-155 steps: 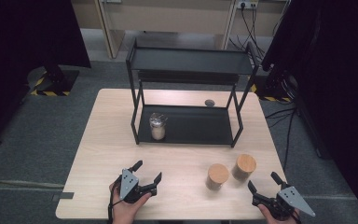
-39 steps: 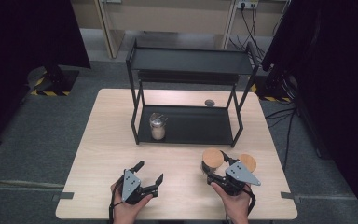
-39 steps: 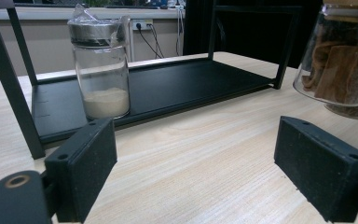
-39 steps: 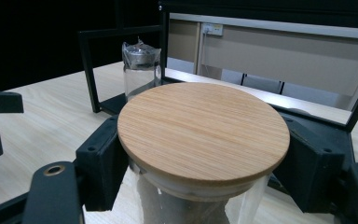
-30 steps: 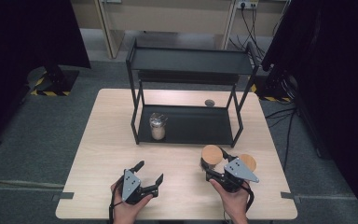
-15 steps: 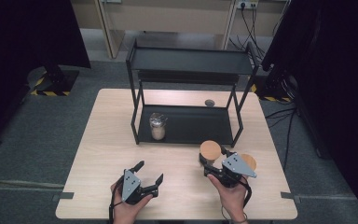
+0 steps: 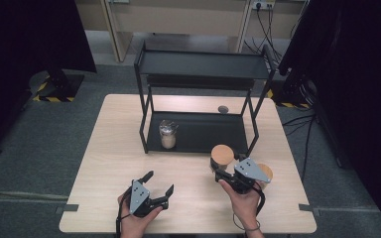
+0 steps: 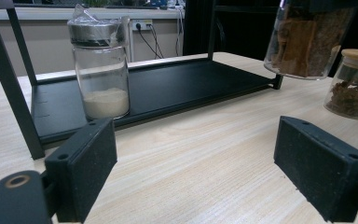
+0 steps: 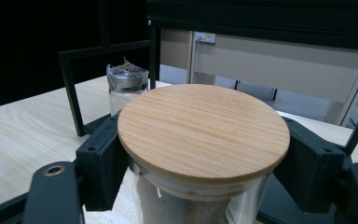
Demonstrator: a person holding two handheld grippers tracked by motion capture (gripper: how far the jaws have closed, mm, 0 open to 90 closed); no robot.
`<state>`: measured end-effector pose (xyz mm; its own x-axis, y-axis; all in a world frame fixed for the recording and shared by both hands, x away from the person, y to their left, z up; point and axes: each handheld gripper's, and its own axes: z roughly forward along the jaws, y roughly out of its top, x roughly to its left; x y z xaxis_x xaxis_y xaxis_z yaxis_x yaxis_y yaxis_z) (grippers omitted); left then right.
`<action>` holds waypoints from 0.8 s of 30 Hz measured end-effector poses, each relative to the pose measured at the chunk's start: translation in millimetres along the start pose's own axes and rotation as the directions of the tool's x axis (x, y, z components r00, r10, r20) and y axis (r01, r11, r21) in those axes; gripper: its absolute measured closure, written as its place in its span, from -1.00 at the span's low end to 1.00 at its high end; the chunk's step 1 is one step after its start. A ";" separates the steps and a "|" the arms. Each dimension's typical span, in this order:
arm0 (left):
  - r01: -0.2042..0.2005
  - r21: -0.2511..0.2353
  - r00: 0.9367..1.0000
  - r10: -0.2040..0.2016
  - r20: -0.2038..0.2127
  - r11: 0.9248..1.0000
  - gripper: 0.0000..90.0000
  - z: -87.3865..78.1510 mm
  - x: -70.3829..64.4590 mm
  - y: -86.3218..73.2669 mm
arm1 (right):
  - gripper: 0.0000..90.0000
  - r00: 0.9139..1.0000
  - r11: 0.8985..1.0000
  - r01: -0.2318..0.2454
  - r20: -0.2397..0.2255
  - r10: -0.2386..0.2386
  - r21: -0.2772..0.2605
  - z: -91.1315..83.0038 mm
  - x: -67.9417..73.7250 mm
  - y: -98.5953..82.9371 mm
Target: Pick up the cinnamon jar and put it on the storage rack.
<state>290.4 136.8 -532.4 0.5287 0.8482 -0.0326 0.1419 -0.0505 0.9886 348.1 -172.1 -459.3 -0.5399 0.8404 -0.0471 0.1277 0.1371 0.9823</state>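
Two black jaws clamping round glass jar (image 9: 200, 186), bamboo lid (image 9: 203, 132), left gripper (image 7: 155, 191) wide open

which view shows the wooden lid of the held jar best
The right gripper view: the wooden lid sits close between the right gripper jaws. The high view shows it small; the left gripper view shows the jar's glass body.

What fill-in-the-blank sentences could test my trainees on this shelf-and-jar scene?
1. The right gripper is shut on the glass jar with the round ____ lid.
2. The left gripper has its jaws ____.
3. The small glass jar of white powder stands on the black metal rack's ____ shelf.

Missing words: wooden; open; bottom
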 end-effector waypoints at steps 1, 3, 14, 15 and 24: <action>0.000 0.000 1.000 0.000 0.000 1.000 -0.72 0.0 0.0 0.0 | -0.43 1.000 1.000 -0.002 0.000 0.002 -0.001 0.9 0.1 0.6; 0.000 0.000 1.000 0.000 0.000 1.000 -0.72 0.0 0.0 0.0 | -0.43 1.000 1.000 -0.001 0.000 0.001 -0.001 3.2 0.2 2.3; 0.002 -0.001 1.000 -0.002 0.002 1.000 -0.72 0.1 0.1 -0.1 | -0.43 1.000 1.000 -0.009 0.002 0.009 -0.001 13.4 1.4 6.1; 0.002 -0.001 1.000 -0.002 0.002 1.000 -0.72 0.2 0.1 -0.1 | -0.43 1.000 1.000 -0.010 0.002 0.010 -0.002 14.6 1.4 6.3; 0.005 -0.004 1.000 -0.005 0.004 1.000 -0.72 0.0 0.3 -0.2 | -0.43 1.000 1.000 -0.013 0.007 0.013 -0.002 25.7 0.5 9.9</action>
<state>290.5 137.1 -532.6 0.5314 0.8463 -0.0377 0.1410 -0.0445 0.9890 370.5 -156.9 -454.2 -0.5325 0.8457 -0.0352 0.1328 0.1245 0.9833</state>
